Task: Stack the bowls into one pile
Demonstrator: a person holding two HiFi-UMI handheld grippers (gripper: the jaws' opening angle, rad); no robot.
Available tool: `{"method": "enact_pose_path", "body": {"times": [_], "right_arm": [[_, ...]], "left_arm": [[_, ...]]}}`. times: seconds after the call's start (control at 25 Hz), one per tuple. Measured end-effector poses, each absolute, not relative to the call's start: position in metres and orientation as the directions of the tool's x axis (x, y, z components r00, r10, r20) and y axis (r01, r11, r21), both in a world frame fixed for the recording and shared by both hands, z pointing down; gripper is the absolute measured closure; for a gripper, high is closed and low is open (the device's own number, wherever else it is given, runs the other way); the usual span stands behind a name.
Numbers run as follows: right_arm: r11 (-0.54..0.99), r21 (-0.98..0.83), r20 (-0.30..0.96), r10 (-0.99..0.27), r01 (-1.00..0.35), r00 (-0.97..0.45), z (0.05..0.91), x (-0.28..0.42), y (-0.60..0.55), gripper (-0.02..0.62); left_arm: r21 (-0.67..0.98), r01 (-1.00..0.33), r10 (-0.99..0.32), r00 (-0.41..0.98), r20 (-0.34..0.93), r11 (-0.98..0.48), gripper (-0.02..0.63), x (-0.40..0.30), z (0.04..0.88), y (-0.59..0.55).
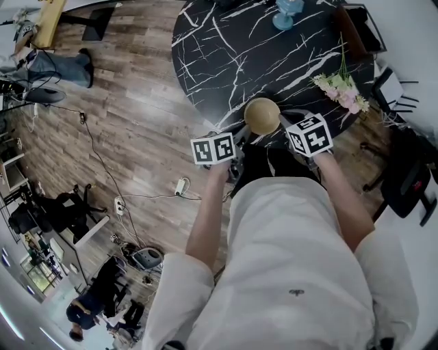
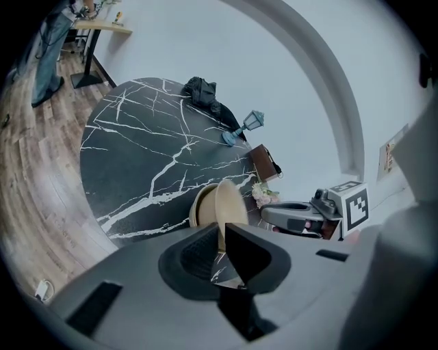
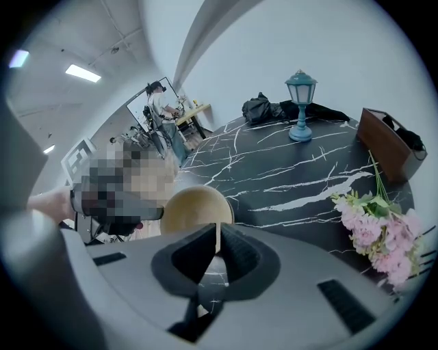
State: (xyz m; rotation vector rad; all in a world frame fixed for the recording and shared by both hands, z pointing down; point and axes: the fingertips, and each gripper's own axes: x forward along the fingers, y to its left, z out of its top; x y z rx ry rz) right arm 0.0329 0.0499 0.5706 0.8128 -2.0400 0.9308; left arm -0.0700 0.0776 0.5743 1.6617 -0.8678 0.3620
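Note:
A tan bowl (image 1: pixel 262 115) is at the near edge of the black marble table (image 1: pixel 226 48), between my two grippers. My left gripper (image 1: pixel 241 134) comes in from the left. In the left gripper view it (image 2: pixel 222 249) is shut on the rim of a pale bowl (image 2: pixel 230 203) held edge-on. A second, darker bowl (image 2: pixel 200 206) sits right behind that one; I cannot tell if they touch. My right gripper (image 1: pixel 285 122) comes in from the right. In its own view it (image 3: pixel 217 247) is shut on the thin rim of the bowl (image 3: pixel 195 208).
Pink flowers (image 1: pixel 342 89) lie on the table right of the bowls. Farther back stand a blue lantern (image 1: pixel 287 14), a brown box (image 3: pixel 390 143) and a black bag (image 2: pixel 202 89). A dark chair (image 1: pixel 410 178) is at the right. Cables cross the wooden floor (image 1: pixel 130 123).

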Motion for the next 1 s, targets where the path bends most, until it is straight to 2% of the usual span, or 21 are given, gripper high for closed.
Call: {"method": "enact_pose_path", "body": {"times": [0.56, 1.0], "right_arm": [[0.543, -0.337, 0.818, -0.235, -0.769, -0.524, 0.570, 0.035, 0.054, 0.571], [0.581, -0.330, 0.786, -0.267, -0.744, -0.557, 0.547, 0.035, 0.055, 0.574]], "left_arm": [[0.703, -0.709, -0.352, 0.673, 0.651, -0.056, 0.583, -0.072, 0.576, 0.084], [0.655, -0.749, -0.415, 0.630, 0.656, -0.102, 0.583, -0.069, 0.554, 0.086]]}}
